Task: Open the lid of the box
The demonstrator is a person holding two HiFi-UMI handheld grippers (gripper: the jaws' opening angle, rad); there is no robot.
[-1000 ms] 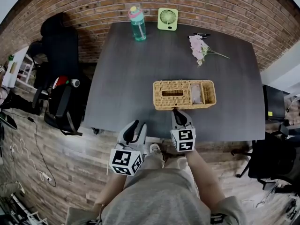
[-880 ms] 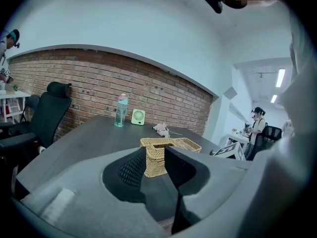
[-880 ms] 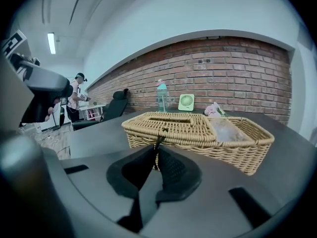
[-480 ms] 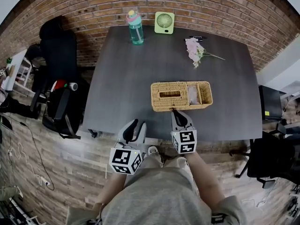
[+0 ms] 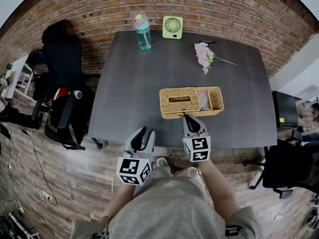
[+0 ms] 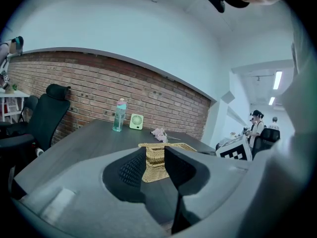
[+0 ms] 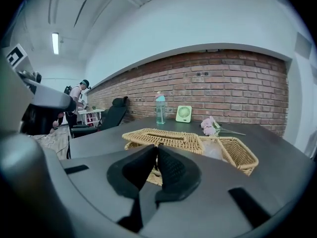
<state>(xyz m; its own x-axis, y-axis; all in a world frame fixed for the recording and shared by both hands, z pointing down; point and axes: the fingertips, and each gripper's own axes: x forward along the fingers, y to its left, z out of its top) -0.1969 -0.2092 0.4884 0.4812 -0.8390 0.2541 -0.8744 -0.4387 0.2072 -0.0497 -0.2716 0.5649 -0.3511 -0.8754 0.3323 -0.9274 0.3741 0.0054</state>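
A wicker box (image 5: 191,101) lies on the dark table (image 5: 129,83). Its woven lid (image 5: 178,99) covers the left part, while the right compartment (image 5: 213,98) shows open. My right gripper (image 5: 185,116) sits at the box's front edge below the lid (image 7: 163,137); its jaws are nearly together with a sliver of wicker between them (image 7: 157,151). My left gripper (image 5: 147,131) hangs off the table's near edge, open and empty, and the box (image 6: 154,163) shows through its gap (image 6: 153,150).
A teal bottle (image 5: 143,31), a green fan (image 5: 172,27) and pink flowers (image 5: 204,55) stand at the table's far side. A black office chair (image 5: 62,54) is at the left, another chair (image 5: 291,171) at the right. People stand in the background (image 6: 256,125).
The head view has shifted a little, so the table and box sit slightly higher in the frame. Both grippers keep their places; the right one stays at the box's front edge.
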